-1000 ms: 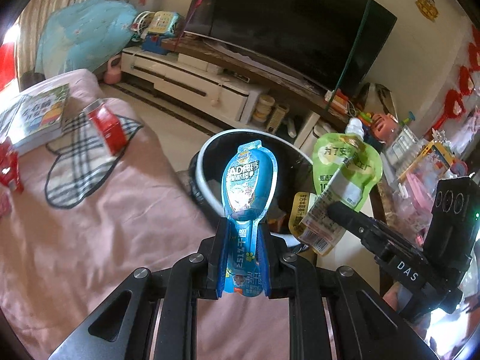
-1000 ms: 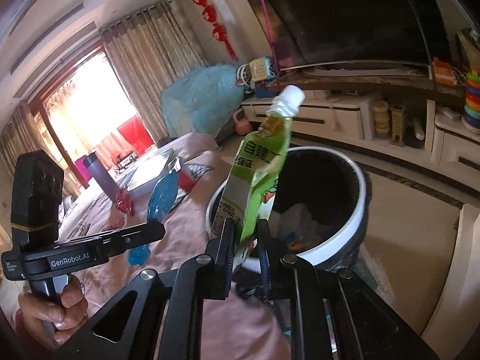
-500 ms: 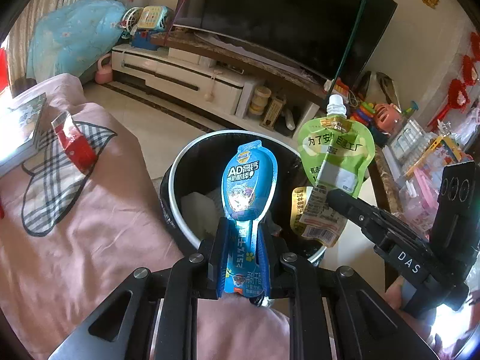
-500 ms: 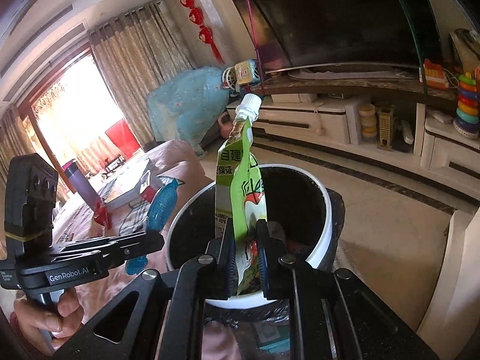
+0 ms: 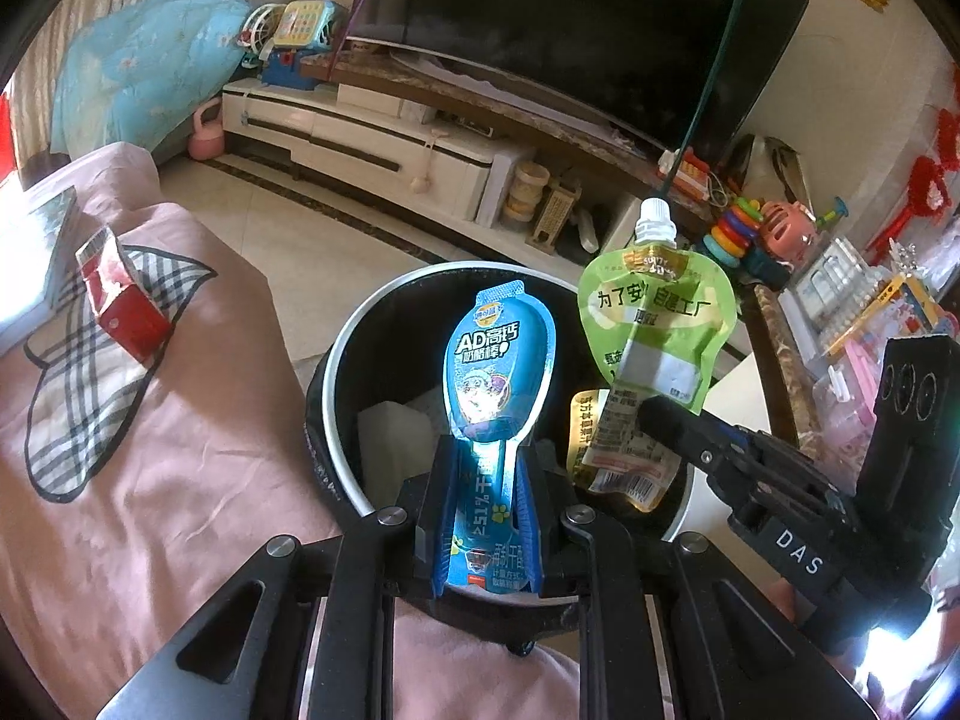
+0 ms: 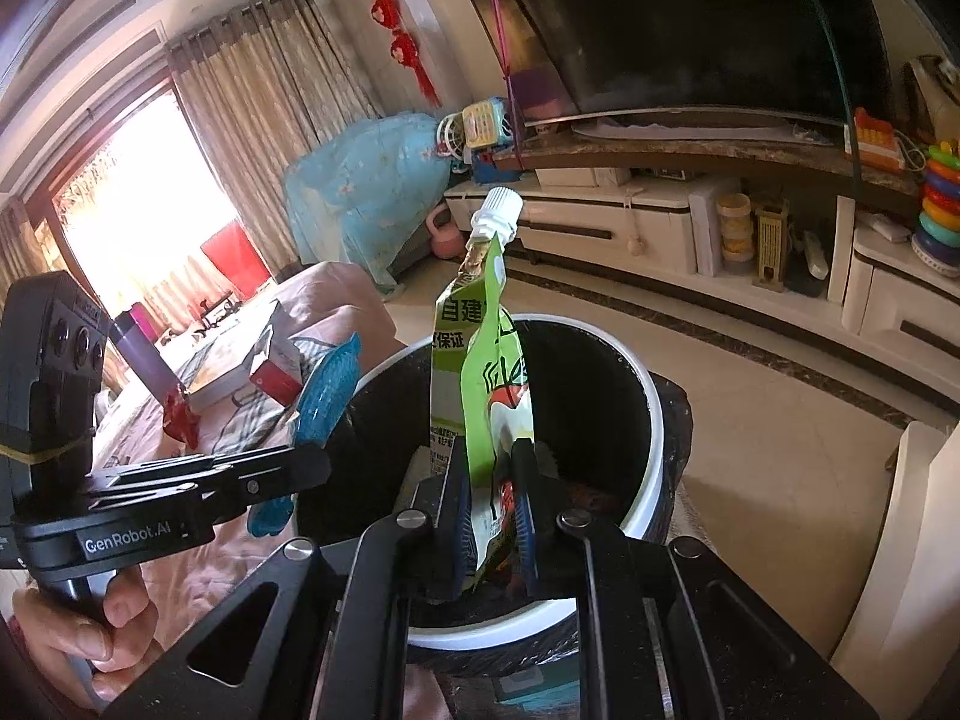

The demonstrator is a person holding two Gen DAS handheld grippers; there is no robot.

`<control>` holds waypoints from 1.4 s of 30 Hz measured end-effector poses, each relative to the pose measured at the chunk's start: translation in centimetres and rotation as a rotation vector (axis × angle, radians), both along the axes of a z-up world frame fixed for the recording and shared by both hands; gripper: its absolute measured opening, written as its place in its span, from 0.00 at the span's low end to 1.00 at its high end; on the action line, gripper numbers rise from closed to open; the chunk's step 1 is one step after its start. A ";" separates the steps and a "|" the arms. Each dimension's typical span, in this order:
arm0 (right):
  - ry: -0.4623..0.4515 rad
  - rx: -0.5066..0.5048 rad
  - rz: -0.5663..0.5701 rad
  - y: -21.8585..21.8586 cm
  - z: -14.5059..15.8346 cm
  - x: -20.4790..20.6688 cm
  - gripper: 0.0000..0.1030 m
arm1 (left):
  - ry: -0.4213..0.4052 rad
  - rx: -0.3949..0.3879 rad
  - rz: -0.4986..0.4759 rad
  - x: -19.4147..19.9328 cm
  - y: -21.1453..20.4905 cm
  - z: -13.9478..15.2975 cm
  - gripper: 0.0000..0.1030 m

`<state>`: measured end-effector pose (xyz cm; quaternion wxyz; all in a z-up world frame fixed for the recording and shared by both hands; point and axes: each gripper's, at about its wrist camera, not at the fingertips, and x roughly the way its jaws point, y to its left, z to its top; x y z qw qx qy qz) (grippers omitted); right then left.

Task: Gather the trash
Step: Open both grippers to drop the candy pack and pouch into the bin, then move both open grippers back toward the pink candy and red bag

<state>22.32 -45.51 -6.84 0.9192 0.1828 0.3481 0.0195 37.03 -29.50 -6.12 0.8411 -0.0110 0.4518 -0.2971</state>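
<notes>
A: Living room: dark television (image 5: 576, 18) on a long white cabinet (image 5: 360, 138), pink blanket (image 5: 150, 450) covering the near surface.

B: Bin?

A: Black trash bin (image 5: 345, 372) with a white rim, just off the blanket's edge, crumpled white paper inside.

B: Left gripper (image 5: 486, 468)?

A: Jaws clamped on a blue snack wrapper (image 5: 498, 360), upright above the bin's near rim.

B: Right gripper (image 6: 493, 492)?

A: Jaws closed on a green spouted pouch (image 6: 480, 372), white cap up, above the bin opening.

B: Loose items?

A: Red carton (image 5: 117, 294) lying on the blanket near its far edge, well apart from the bin.
</notes>
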 end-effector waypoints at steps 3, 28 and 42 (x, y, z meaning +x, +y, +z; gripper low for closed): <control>0.014 0.012 0.000 -0.3 -0.4 0.3 0.17 | 0.011 0.013 0.008 0.5 -0.5 -0.1 0.25; -0.043 0.073 0.145 9.2 1.9 -1.0 0.98 | -0.001 -0.027 0.316 -7.9 17.4 -0.8 0.66; 0.039 0.093 0.343 20.3 0.1 2.1 0.98 | -0.008 0.027 0.465 -10.9 29.2 -0.1 0.66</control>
